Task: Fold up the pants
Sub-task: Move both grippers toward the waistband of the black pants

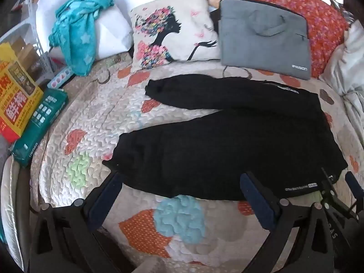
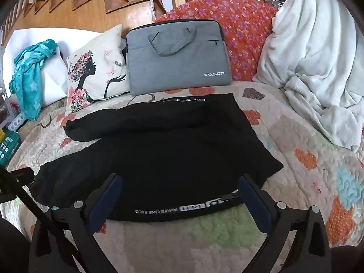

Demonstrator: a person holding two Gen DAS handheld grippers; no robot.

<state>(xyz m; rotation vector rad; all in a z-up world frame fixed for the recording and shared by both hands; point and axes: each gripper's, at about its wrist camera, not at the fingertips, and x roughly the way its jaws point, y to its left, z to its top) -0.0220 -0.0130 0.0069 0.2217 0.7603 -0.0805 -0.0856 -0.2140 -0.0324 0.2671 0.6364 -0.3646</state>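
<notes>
Black pants (image 1: pixel 227 145) lie spread flat on a quilted bed cover (image 1: pixel 95 141), legs pointing left, waist to the right. My left gripper (image 1: pixel 182 182) is open, fingers wide apart, over the near leg's lower edge. In the right wrist view the pants (image 2: pixel 163 150) lie ahead, the waistband with white lettering (image 2: pixel 182 208) nearest. My right gripper (image 2: pixel 179 184) is open, straddling the waistband edge. Part of the right gripper shows in the left wrist view (image 1: pixel 336 195) at the lower right.
A grey laptop bag (image 2: pixel 177 59) and a printed cushion (image 2: pixel 97 68) lean at the back of the bed. A teal cloth (image 1: pixel 77 29) drapes a white pillow. Boxes (image 1: pixel 20 91) stand at the left edge. A white blanket (image 2: pixel 318 59) is piled at right.
</notes>
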